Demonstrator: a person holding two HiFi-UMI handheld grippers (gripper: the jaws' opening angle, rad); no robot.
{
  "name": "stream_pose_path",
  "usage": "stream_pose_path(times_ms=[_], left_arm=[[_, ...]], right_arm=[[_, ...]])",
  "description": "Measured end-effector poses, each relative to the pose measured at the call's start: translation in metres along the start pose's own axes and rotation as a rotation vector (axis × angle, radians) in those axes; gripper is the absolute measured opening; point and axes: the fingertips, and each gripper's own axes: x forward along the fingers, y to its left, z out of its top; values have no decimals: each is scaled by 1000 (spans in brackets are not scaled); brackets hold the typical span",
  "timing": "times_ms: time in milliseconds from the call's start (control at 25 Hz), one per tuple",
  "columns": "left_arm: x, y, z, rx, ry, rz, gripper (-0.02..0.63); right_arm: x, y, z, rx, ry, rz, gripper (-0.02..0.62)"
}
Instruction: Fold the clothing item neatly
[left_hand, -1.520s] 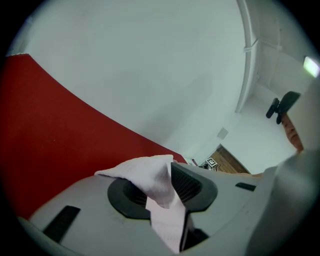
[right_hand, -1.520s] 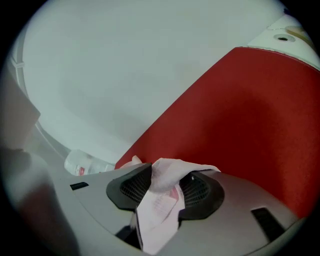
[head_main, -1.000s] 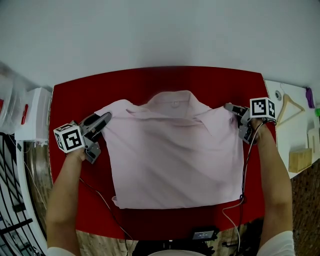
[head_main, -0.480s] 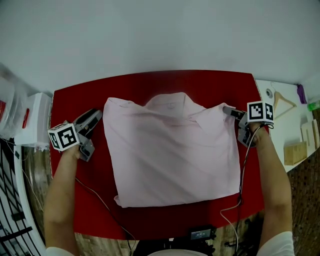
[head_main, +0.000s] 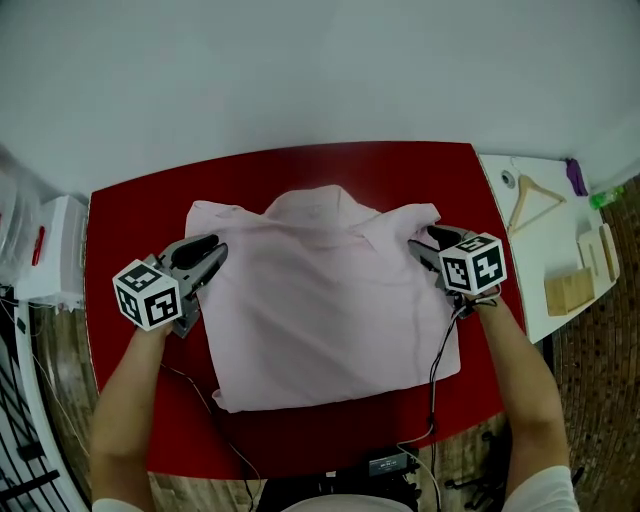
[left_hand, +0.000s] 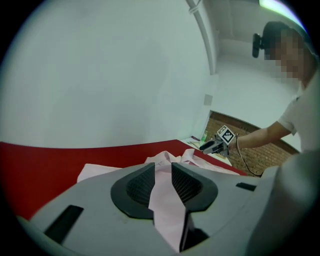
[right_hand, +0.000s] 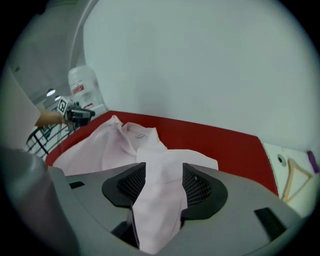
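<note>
A pale pink collared shirt (head_main: 320, 300) lies flat on the red table (head_main: 300, 165), collar toward the far edge. My left gripper (head_main: 212, 258) is at the shirt's left edge, below the shoulder. Its jaws have just been closing, and in the left gripper view a fold of pink cloth (left_hand: 166, 200) fills the gap between the pads of the left gripper (left_hand: 162, 172). My right gripper (head_main: 420, 245) is at the right shoulder. In the right gripper view its pads hold a bunched strip of the shirt (right_hand: 157, 200).
To the right, a white side table holds a wooden hanger (head_main: 535, 195) and wooden blocks (head_main: 568, 290). A white storage box (head_main: 55, 250) stands at the left. Cables hang over the table's near edge (head_main: 400, 462). A pale wall rises behind the table.
The left gripper was off the shirt on the red cloth; it has come right onto the shirt's left edge. The right gripper has moved inward and rolled over the right shoulder.
</note>
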Motion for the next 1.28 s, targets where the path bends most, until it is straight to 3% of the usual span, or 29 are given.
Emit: stream_pose_path(times_ms=[240, 440, 480, 560, 760, 960, 1120, 1280], left_arm=[[43, -44, 0, 271, 69, 45, 104], [84, -74, -9, 452, 160, 34, 111], [94, -79, -10, 479, 175, 28, 115], [112, -86, -12, 527, 205, 16, 127], [150, -94, -23, 581, 280, -16, 149], [173, -87, -29, 627, 339, -4, 150], [186, -80, -33, 687, 393, -13, 151], [193, -68, -35, 682, 420, 8, 157]], right_arm=[[25, 36, -22, -443, 35, -2, 236], [50, 57, -43, -624, 109, 60, 228], [53, 56, -44, -647, 118, 54, 195], [56, 53, -41, -689, 116, 33, 28], [52, 50, -12, -726, 64, 24, 25], [61, 31, 31, -717, -4, -43, 25], [72, 13, 72, -647, -69, -92, 25], [88, -3, 108, -578, -144, -143, 34]])
